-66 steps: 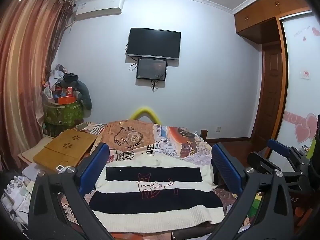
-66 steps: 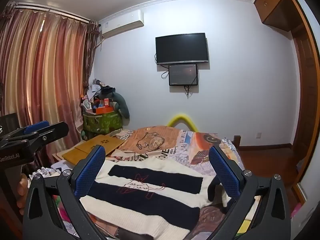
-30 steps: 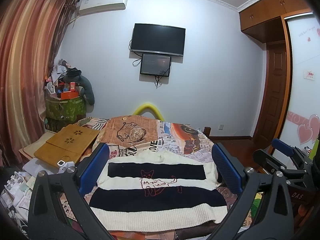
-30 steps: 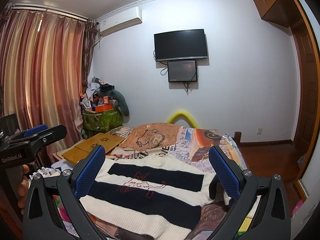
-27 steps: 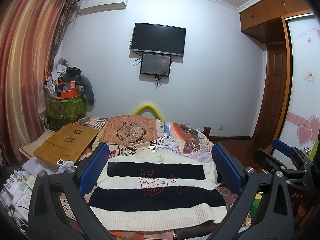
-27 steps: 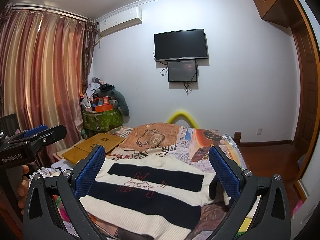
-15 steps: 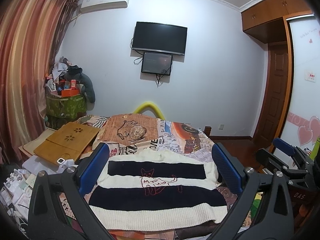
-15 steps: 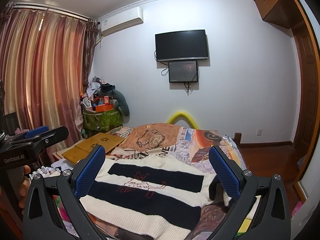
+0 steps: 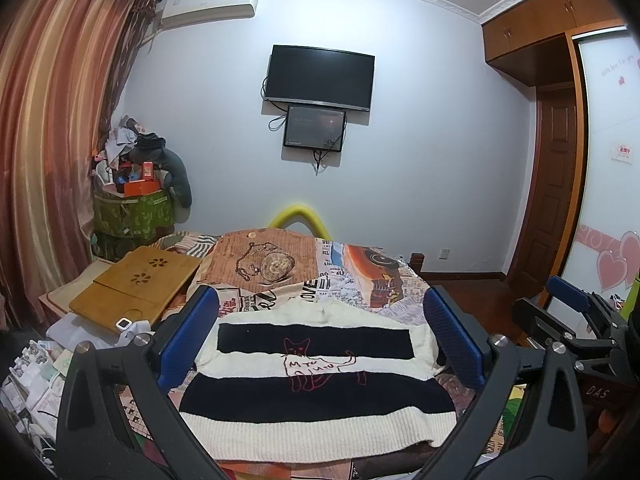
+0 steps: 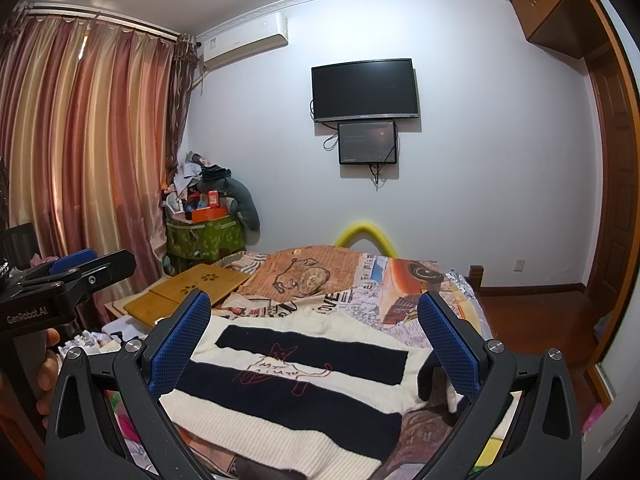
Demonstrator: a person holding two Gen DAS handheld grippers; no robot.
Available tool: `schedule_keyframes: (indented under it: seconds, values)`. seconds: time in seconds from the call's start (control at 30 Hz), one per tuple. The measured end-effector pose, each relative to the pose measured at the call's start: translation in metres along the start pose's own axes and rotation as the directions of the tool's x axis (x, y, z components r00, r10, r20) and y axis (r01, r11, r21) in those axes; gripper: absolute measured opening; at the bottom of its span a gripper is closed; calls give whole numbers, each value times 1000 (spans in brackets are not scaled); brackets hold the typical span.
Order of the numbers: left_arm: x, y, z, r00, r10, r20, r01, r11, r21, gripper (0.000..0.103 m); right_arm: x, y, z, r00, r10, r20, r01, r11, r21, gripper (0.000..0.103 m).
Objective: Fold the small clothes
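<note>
Striped sweater (image 9: 316,364) flat on bed (image 9: 360,276), hand-held gripper (image 9: 320,344) spread wide

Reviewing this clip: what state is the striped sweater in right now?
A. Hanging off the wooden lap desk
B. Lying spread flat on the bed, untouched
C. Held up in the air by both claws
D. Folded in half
B: the striped sweater lies flat on the bed, with the left claw and the right claw open above it.

One striped sweater (image 9: 316,376), two grippers (left gripper (image 9: 320,340), right gripper (image 10: 316,344)), two wall screens (television (image 9: 320,76), small monitor (image 9: 314,126)), one bamboo lap desk (image 9: 136,288), one air conditioner (image 9: 212,4)
</note>
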State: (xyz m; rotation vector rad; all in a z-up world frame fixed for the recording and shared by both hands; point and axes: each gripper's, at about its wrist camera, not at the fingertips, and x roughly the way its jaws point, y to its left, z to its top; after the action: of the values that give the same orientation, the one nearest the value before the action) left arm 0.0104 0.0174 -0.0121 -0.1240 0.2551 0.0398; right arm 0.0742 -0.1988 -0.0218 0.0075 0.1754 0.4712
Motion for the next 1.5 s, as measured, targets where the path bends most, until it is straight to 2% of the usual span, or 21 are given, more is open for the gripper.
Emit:
schedule_keyframes:
  seconds: [0.57,0.97,1.1,1.27,1.4,1.5]
  values:
    - [0,-1,1,1000,4,3,-4,1000,0,103,2,-1,-1,1000,0,-7,0,1000,5,103]
    - [6,5,3,1000,2,4,-2,1000,5,103,13,-5,-6,999,-3,-42,3,1000,16,103]
    - [32,13,13,999,-18,-32,18,1000,4,103,22,-12,-10,998,-20,-63,20,1000,10,103]
    - [87,28,24,989,-56,-140,53,998,-25,103,45,-35,-16,990,-37,-133,40,999,20,103]
    - [140,49,25,964,-73,-255,59,996,-62,103,66,-57,-25,979,-37,-202,52,996,69,103]
    - [193,56,19,941,-27,-337,11,999,-50,103,87,-71,-29,968,-55,-246,75,994,75,103]
